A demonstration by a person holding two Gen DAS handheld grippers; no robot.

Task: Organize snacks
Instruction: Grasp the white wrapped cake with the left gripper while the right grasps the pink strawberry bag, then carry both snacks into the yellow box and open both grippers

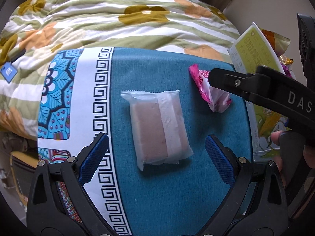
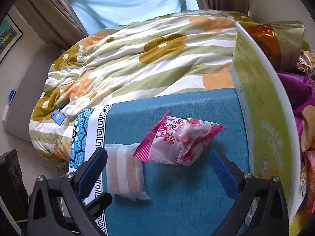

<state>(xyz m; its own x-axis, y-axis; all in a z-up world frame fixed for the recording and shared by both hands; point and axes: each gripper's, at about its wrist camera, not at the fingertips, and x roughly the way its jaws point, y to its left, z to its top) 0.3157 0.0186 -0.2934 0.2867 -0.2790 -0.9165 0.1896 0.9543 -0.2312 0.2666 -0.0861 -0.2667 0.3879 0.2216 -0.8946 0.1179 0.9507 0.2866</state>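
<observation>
While both my tongs gape empty, left tongs (image 1: 156, 153) and right tongs (image 2: 158, 169), two snacks lie on the teal surface (image 1: 196, 196). One clear-wrapped cake (image 1: 157, 126), one pink packet (image 2: 177, 141), just apart.

I see a teal woven cloth (image 1: 161, 196) on the table, matt and slightly rough, with a smoother printed border. The clear wrapper (image 1: 157, 125) on the pale snack bar looks like thin frosted plastic with a crimped seam. The pink packet (image 2: 177, 139) is glossy crinkled film. My left tool (image 1: 156, 157) is matt black plastic with ribbed blue rubbery pads (image 1: 94, 157) and bright metal screws. The green box (image 2: 261, 122) looks like smooth printed card. The quilt (image 1: 110, 23) on the bed is soft, puckered cotton-like cloth.
</observation>
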